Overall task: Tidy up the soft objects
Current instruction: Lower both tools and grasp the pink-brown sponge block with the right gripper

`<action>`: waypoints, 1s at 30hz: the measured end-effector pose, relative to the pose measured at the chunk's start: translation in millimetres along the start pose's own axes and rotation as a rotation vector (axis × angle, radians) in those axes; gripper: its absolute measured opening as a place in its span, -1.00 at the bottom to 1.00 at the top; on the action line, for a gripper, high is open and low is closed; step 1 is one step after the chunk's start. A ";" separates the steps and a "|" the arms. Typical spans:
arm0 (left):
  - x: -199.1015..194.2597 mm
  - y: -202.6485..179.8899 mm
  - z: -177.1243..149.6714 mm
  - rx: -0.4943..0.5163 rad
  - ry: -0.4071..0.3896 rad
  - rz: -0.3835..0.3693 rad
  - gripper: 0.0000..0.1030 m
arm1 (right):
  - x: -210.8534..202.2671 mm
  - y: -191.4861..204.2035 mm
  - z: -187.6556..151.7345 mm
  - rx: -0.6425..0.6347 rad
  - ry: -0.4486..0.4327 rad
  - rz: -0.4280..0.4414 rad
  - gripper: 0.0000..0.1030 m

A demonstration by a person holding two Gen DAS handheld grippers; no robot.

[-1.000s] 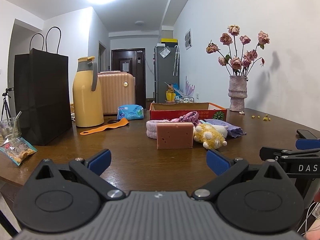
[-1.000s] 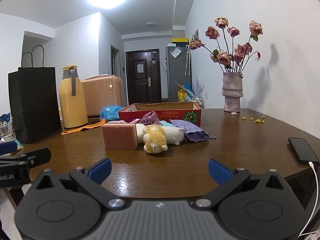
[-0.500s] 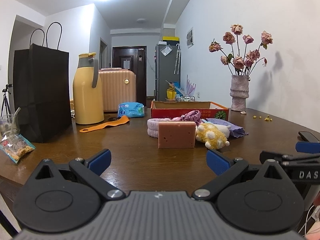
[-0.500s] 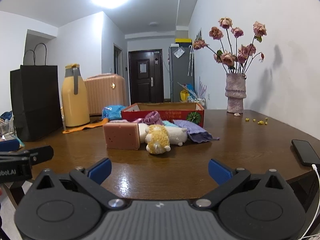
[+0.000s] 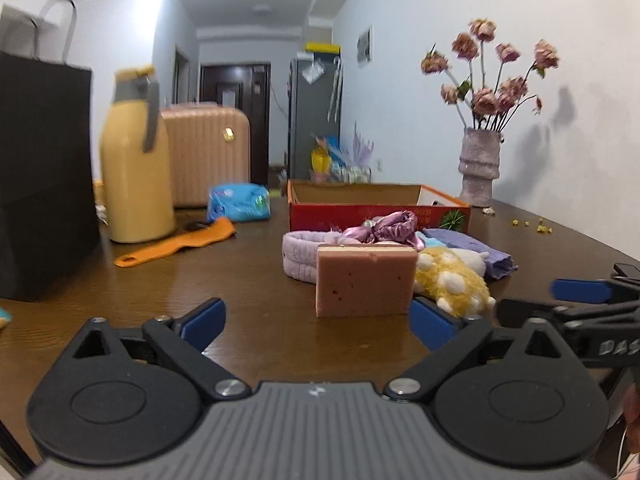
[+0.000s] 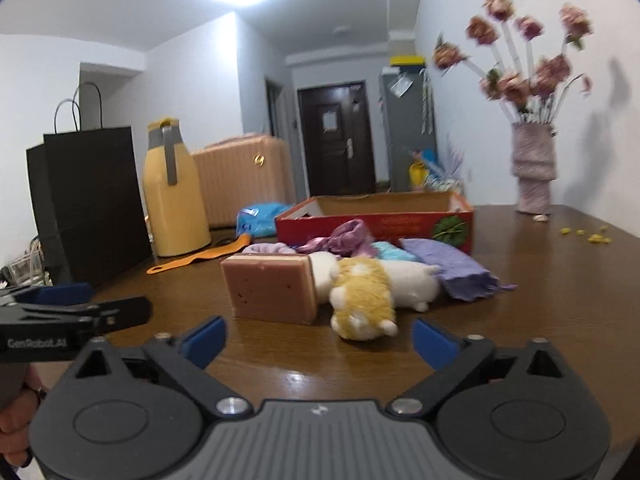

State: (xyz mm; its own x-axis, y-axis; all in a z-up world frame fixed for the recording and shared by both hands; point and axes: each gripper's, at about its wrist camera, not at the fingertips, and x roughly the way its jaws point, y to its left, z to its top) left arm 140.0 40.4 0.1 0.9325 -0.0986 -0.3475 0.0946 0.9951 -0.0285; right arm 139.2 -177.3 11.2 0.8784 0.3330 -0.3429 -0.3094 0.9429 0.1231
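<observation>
A heap of soft things lies in front of a red cardboard box (image 5: 376, 212) (image 6: 376, 220): a pink sponge block (image 5: 365, 282) (image 6: 272, 290), a yellow and white plush toy (image 5: 452, 280) (image 6: 362, 296), a lilac headband (image 5: 298, 254), a shiny purple scrunchie (image 5: 390, 228) (image 6: 344, 238) and a folded purple cloth (image 5: 472, 250) (image 6: 452, 266). My left gripper (image 5: 318, 322) faces the sponge block from just short of it, jaws closing with nothing between them. My right gripper (image 6: 318, 338) faces the plush toy, jaws closing, nothing held.
On the brown table (image 5: 248, 276) stand a black paper bag (image 5: 40, 176), a yellow thermos jug (image 5: 134, 160), an orange strap (image 5: 176, 242), a blue packet (image 5: 238, 202) and a vase of dried roses (image 5: 478, 168). A pink suitcase (image 5: 208, 152) is behind. A phone (image 5: 626, 268) lies at the right edge.
Both grippers have moved forward toward the heap, which now looks larger and closer. The jaws of both have narrowed a little.
</observation>
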 end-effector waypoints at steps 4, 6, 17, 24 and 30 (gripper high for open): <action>42.2 16.8 25.0 -0.077 0.051 -0.051 0.67 | 45.5 -0.3 17.2 0.010 0.046 0.042 0.10; 61.9 25.0 37.9 -0.116 0.069 -0.068 0.61 | 65.5 -6.5 29.0 0.067 0.055 0.085 0.07; 129.4 46.9 49.8 -0.294 0.236 -0.196 -0.53 | 129.3 -17.5 51.0 0.170 0.134 0.153 -0.50; 89.3 45.4 5.1 -0.358 0.346 -0.291 -0.55 | 79.6 -9.2 18.2 0.159 0.203 0.190 -0.36; 86.9 50.0 7.7 -0.382 0.337 -0.268 -0.39 | 81.1 -17.5 21.2 0.212 0.200 0.209 -0.30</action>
State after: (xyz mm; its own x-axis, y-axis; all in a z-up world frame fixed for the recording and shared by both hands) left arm 228.5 81.6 -24.3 0.7249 -0.4029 -0.5587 0.1215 0.8732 -0.4720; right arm 223.5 -166.8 1.0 0.7087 0.5323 -0.4630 -0.3741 0.8400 0.3930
